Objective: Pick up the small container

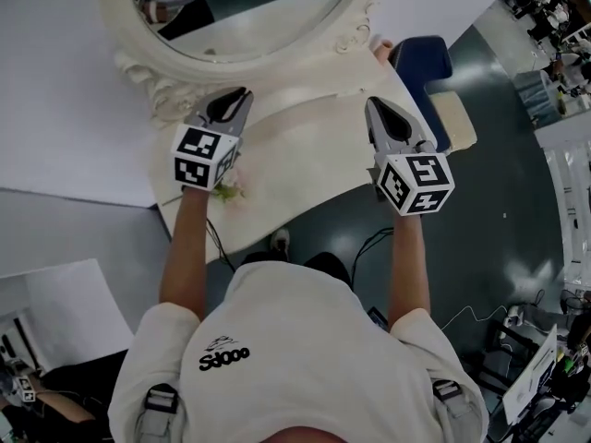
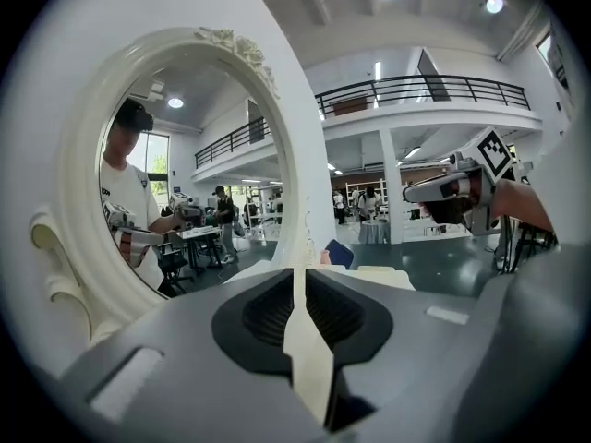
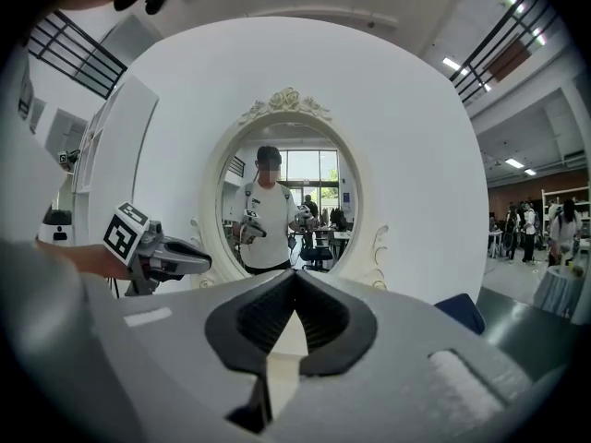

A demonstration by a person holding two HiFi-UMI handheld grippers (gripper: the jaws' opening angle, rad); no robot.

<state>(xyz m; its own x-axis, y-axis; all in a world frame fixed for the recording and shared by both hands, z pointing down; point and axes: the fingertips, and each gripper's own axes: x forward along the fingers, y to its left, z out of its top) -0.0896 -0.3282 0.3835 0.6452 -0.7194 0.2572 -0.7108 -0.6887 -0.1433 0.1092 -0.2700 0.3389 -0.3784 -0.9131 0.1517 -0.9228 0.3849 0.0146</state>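
Observation:
A small pinkish object (image 1: 381,48), possibly the small container, sits at the far right corner of the white dressing table (image 1: 305,146), by the mirror frame; its shape is too small to make out. The left gripper view shows it (image 2: 325,257) ahead, well beyond the jaws. My left gripper (image 1: 242,93) hovers over the table's left part, its jaws (image 2: 295,275) parted by a narrow slit with nothing between them. My right gripper (image 1: 372,102) hangs over the table's right part, short of the pinkish object, its jaws (image 3: 295,273) closed and empty.
An oval mirror (image 1: 240,7) in an ornate white frame stands at the back of the table. A small sprig of flowers (image 1: 226,190) lies near the front left edge. A blue chair (image 1: 420,63) and a cream stool (image 1: 452,118) stand to the table's right.

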